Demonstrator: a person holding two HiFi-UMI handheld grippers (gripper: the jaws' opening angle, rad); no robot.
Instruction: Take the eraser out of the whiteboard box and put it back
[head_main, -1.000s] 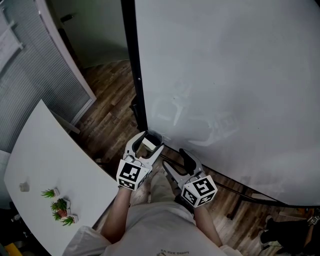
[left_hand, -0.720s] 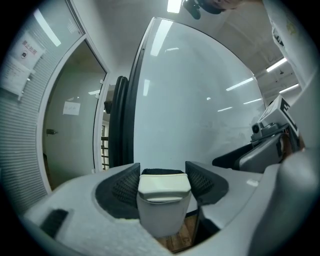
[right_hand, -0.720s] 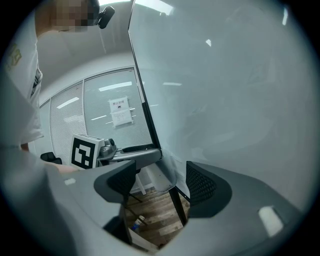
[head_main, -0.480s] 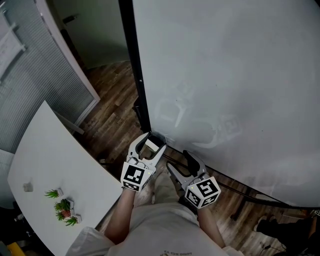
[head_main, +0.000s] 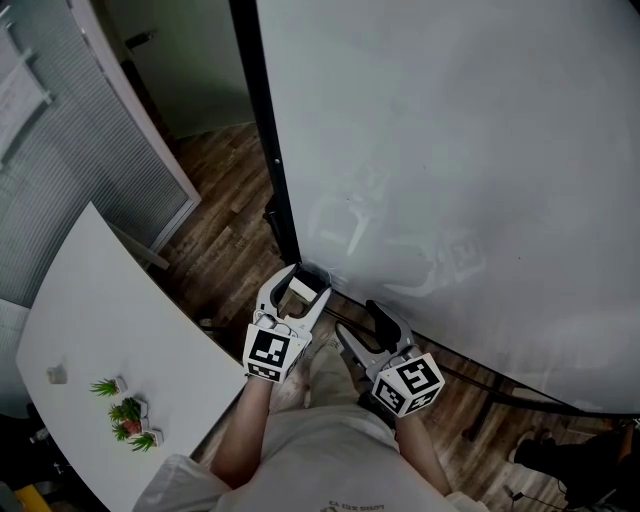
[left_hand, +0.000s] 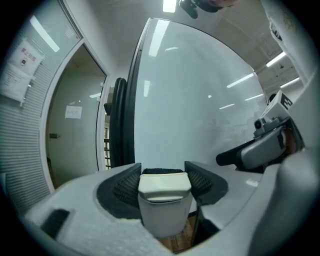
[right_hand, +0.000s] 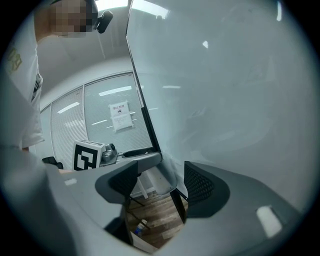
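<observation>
Head view: the left gripper (head_main: 300, 284) is up at the lower left corner of the whiteboard (head_main: 450, 150), with the pale eraser (head_main: 297, 289) in its claw, right by the board's black edge. The right gripper (head_main: 357, 320) sits just beside it, near the bottom edge.

Left gripper view: the jaws have just been closing, and both pads pinch the eraser, dark felt facing the board.

Right gripper view: claw spread, just narrowed a touch, nothing between the pads, only wood floor (right_hand: 155, 215) beyond.
</observation>
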